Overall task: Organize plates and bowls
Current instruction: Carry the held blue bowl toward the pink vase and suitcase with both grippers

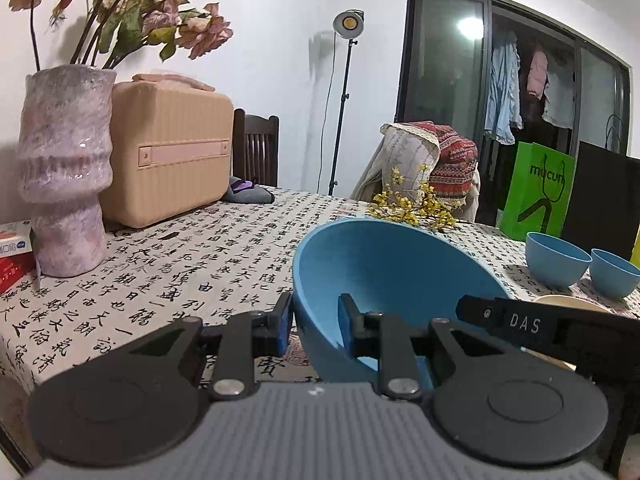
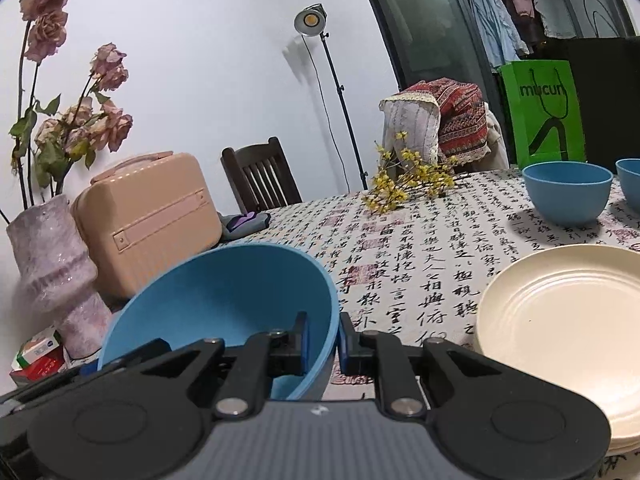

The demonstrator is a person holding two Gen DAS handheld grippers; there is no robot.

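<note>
bright even indoor light, lit studio lamp point(image 1: 349, 23) at rear, glare on glass door point(image 1: 470, 27), sharp focus, fisheye-curved edges

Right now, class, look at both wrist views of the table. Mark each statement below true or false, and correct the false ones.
1. Both grippers hold the same big blue bowl by its rim. True: the left gripper and the right gripper each clamp a side of it.
2. The cream plate sits inside the big bowl. False: it lies on the table, to the bowl's right.
3. Two small blue bowls stand near a green bag. True.
4. The vase lies on its side. False: it stands upright, with flowers in it.
5. The suitcase is on the floor. False: it stands on the table beside the vase.
</note>
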